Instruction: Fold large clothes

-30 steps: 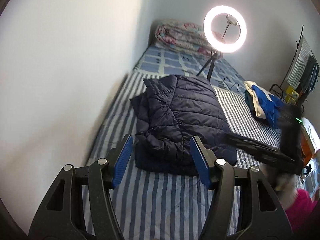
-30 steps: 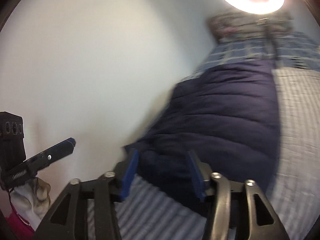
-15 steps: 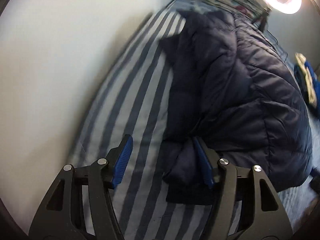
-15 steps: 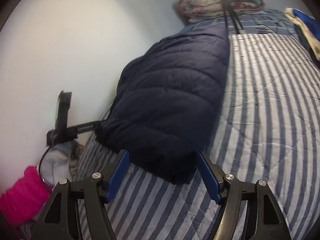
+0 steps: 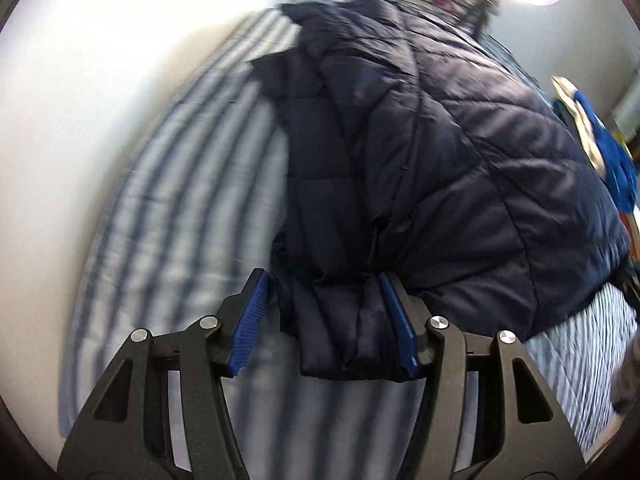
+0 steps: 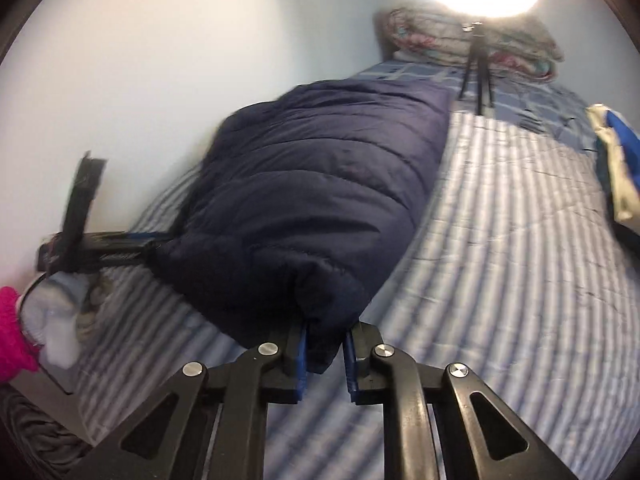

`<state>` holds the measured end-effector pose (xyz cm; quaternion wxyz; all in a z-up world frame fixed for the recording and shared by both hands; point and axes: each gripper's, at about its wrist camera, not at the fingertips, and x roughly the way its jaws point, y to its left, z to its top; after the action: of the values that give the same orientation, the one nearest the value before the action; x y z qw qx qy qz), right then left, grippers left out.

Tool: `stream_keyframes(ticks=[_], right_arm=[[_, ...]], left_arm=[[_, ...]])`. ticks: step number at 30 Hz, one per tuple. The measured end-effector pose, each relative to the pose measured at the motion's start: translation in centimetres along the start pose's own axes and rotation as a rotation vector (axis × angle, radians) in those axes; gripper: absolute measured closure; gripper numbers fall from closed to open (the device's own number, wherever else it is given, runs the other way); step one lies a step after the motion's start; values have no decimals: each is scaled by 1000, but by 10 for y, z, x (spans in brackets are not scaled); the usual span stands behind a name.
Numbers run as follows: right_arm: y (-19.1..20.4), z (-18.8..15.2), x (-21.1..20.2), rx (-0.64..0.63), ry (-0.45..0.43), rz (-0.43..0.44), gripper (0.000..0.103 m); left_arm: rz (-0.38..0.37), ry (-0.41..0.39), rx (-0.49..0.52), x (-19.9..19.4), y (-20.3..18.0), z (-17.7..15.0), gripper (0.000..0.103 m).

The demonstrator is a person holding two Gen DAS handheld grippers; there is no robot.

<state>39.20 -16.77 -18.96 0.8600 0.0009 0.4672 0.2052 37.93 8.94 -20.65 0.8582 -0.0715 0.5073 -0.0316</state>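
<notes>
A dark navy quilted puffer jacket (image 5: 432, 168) lies bunched on a blue-and-white striped bed (image 5: 172, 184). My left gripper (image 5: 326, 320) stands open around the jacket's near left corner, the bunched fabric between its blue pads. In the right wrist view the same jacket (image 6: 312, 192) fills the middle. My right gripper (image 6: 324, 354) is shut on the jacket's near right corner, fabric pinched between the pads. The left gripper also shows there, at the jacket's left edge (image 6: 100, 246).
A white wall runs along the bed's left side. A lit ring light on a tripod (image 6: 476, 76) stands on the bed beyond the jacket. A rolled floral quilt (image 6: 472, 40) lies at the head. Blue and cream clothes (image 6: 616, 160) lie at the right.
Both grippers dropped from above to the jacket's near edge. The right gripper closed on the near right corner. The left gripper moved around the near left corner.
</notes>
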Motion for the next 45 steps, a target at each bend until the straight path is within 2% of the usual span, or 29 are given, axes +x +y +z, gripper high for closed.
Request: stream_keyframes(ticks=[3, 5, 6, 9, 12, 14, 16, 18, 20, 22, 24, 27, 30, 33, 36, 37, 39, 40, 41, 43, 45], right_arm=[[-13, -10, 8, 46, 35, 27, 88], [-12, -14, 6, 48, 63, 70, 78], [-10, -15, 1, 37, 64, 96, 77], [-10, -13, -34, -22, -10, 226, 77], [-18, 9, -70, -7, -142, 301, 72], [-24, 29, -80, 13, -220, 253, 69], [-28, 57, -70, 29, -243, 152, 67], [-30, 81, -50, 30, -262, 104, 66], [-31, 100, -24, 46, -248, 77, 66], [-29, 111, 3, 57, -214, 86, 66], [-24, 110, 25, 38, -168, 80, 67], [-9, 95, 58, -47, -69, 76, 70], [0, 67, 78, -127, -36, 28, 70], [-2, 62, 81, -116, -16, 54, 70], [1, 69, 74, -168, 27, 59, 70], [-1, 70, 65, -176, 25, 78, 68], [-7, 69, 47, -169, -11, 103, 52], [-13, 66, 36, -156, -44, 119, 37], [-21, 65, 27, -135, -75, 138, 25], [-34, 66, 20, -91, -101, 155, 13], [-46, 64, 15, -44, -105, 164, 11]], left_arm=[[28, -3, 49, -1, -8, 4, 45], [34, -16, 25, -9, 2, 10, 45], [31, -22, 11, -13, 7, 13, 45], [30, -84, -22, -42, 24, 20, 45], [50, -186, -3, -75, 25, 29, 45], [53, -231, 25, -85, 14, 49, 45], [63, -258, 49, -85, 2, 68, 45], [76, -274, 76, -75, -10, 91, 45], [85, -281, 86, -62, -20, 120, 45], [102, -272, 96, -42, -29, 145, 45], [107, -239, 86, -15, -31, 161, 45], [110, -148, 31, 24, -16, 153, 45], [55, -93, -7, 50, 1, 133, 41], [37, -93, -19, 53, 9, 124, 39], [16, -87, -32, 37, 16, 128, 39], [-7, -93, -44, 27, 21, 129, 38], [-86, -90, -81, 12, 33, 130, 34], [-136, -83, -113, 5, 42, 130, 26], [-182, -77, -149, 0, 50, 129, 24], [-240, -62, -205, -5, 64, 132, 21], [-273, -36, -258, -3, 76, 134, 21]])
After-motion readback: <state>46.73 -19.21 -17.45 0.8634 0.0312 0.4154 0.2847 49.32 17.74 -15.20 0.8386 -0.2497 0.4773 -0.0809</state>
